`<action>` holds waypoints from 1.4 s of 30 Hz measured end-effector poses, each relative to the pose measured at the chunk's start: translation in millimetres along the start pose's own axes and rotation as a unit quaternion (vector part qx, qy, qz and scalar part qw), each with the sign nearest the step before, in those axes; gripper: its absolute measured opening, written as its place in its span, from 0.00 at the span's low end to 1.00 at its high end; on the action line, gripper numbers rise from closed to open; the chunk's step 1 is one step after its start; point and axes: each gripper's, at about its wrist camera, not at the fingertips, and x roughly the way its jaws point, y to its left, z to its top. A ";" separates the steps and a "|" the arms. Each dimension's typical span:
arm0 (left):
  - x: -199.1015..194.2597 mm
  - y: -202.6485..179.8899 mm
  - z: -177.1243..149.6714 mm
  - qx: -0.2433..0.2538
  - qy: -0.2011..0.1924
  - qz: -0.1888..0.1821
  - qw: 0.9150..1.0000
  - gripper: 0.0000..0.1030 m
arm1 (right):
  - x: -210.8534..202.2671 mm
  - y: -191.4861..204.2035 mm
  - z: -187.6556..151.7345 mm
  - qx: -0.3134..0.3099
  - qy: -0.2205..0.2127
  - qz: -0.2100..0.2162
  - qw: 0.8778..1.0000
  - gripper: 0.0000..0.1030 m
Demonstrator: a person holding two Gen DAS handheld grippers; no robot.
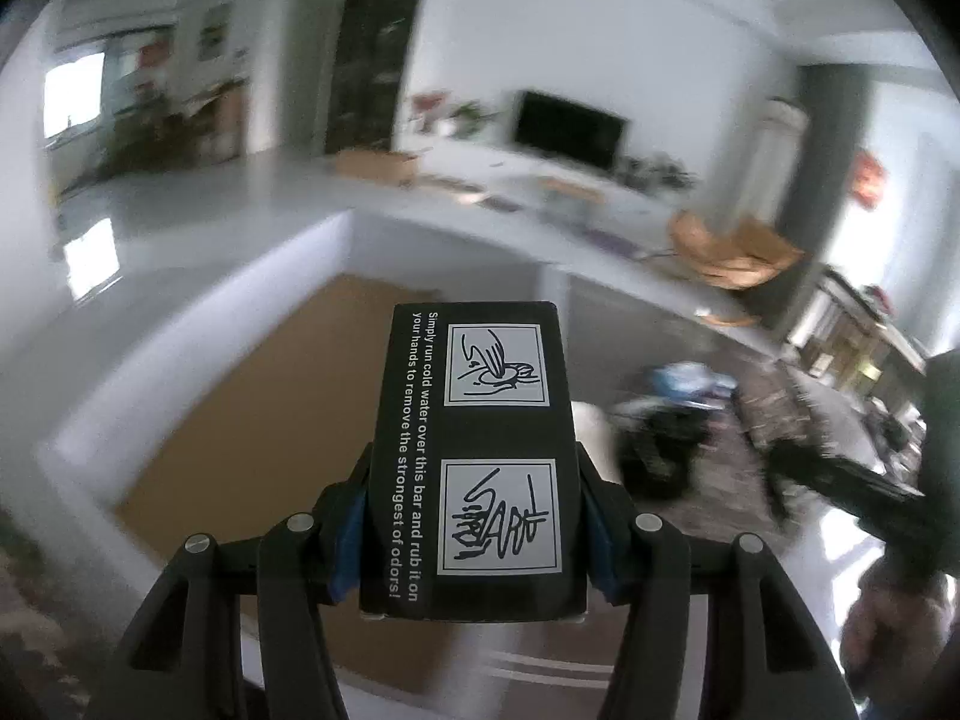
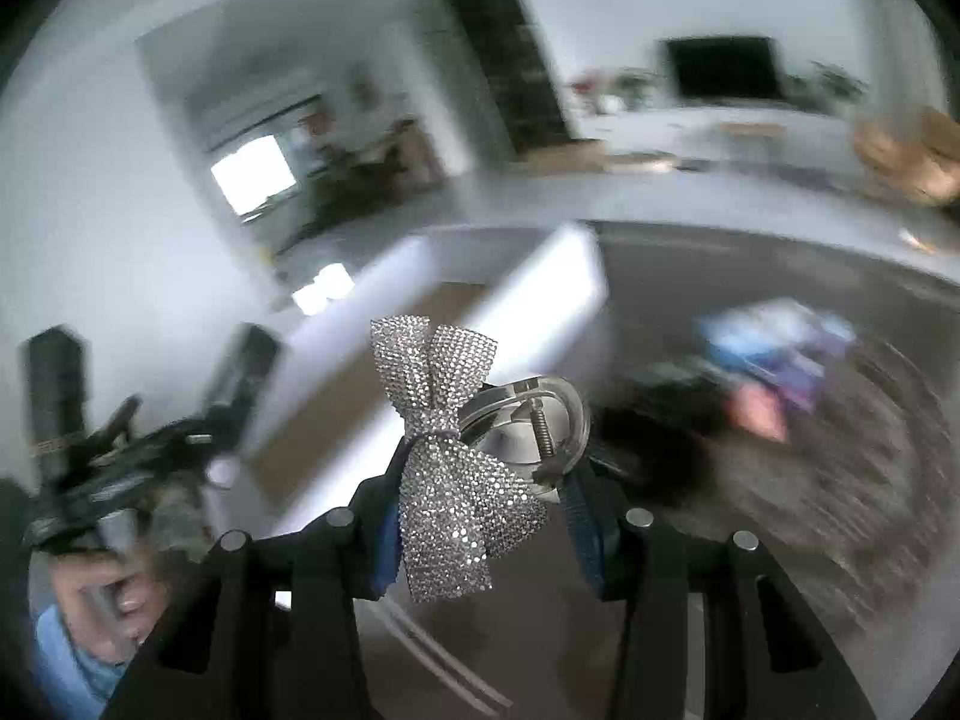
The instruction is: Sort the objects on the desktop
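Soft daylight fills both views, coming from a bright blown-out window (image 1: 72,99) at the back left and glaring off the glossy pale floor (image 1: 90,255). The background smears with motion blur (worse in the right view); fisheye edges bend and darken.

Two matching handheld grippers are shown. The left gripper (image 1: 474,516) is built of black plastic linkage arms, each capped by a round silver screw, with blue pads lining the fingers (image 1: 345,546) beyond those screws. The right gripper (image 2: 486,522) is made alike. Below it, a light blue sleeve (image 2: 57,654) is worn.
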 end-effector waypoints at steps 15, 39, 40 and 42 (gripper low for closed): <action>69.2 103.3 -17.9 -0.019 0.112 0.141 0.983 0.69 | 161.6 118.6 8.2 -0.070 0.107 0.039 0.991 0.73; 126.9 -208.0 -117.2 0.150 0.139 -0.048 0.978 0.97 | -23.2 -178.7 -131.0 0.020 0.082 -0.289 0.954 1.00; 130.4 -207.3 -119.8 0.155 0.138 -0.040 0.977 0.97 | -24.8 -182.0 -135.4 0.025 0.084 -0.287 0.954 1.00; 135.8 -203.8 -124.7 0.159 0.136 -0.030 0.977 0.97 | -27.5 -185.1 -141.1 0.029 0.086 -0.284 0.955 1.00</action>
